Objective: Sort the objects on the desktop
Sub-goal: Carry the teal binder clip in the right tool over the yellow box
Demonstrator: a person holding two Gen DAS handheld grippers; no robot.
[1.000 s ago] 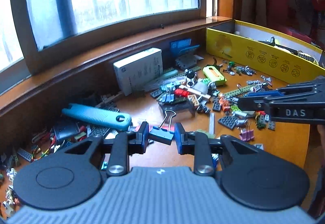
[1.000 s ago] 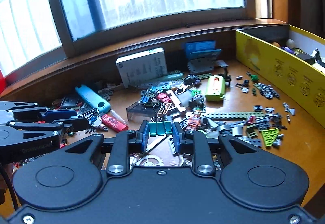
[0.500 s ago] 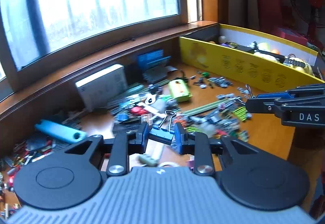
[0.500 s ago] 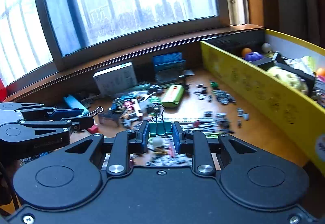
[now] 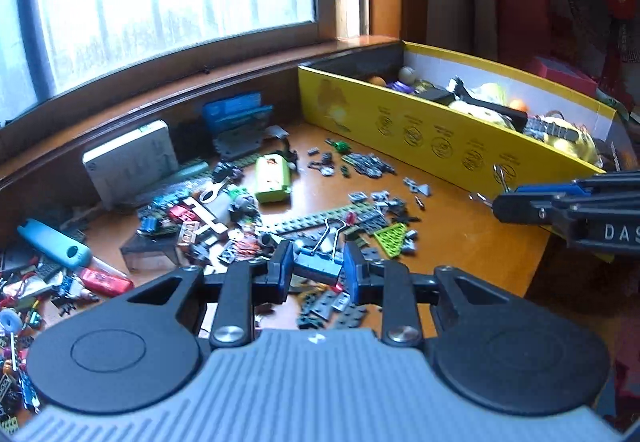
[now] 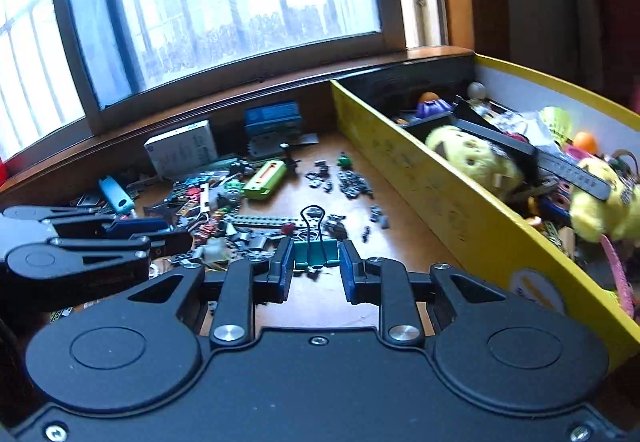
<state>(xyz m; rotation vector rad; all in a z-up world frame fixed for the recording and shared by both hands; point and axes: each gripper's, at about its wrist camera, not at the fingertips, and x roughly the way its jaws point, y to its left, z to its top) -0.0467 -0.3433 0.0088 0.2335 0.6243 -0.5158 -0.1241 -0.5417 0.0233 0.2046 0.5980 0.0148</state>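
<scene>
Just beside yellow box (image 6: 460, 209), 2 clips (image 6: 315, 253)

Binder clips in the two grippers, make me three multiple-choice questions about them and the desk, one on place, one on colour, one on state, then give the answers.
1. Where does the yellow box stand?
A. right of the desk clutter
B. on the windowsill
C. on the floor

2. What colour is the clip in the right gripper?
A. red
B. green
C. white

3. How is the left gripper?
A. wide open and empty
B. shut on a pen
C. shut on the blue binder clip

Answers: A, the box runs along the desk's right edge; B, the green binder clip sits between its fingers; C, both fingers press the clip's sides.
</scene>
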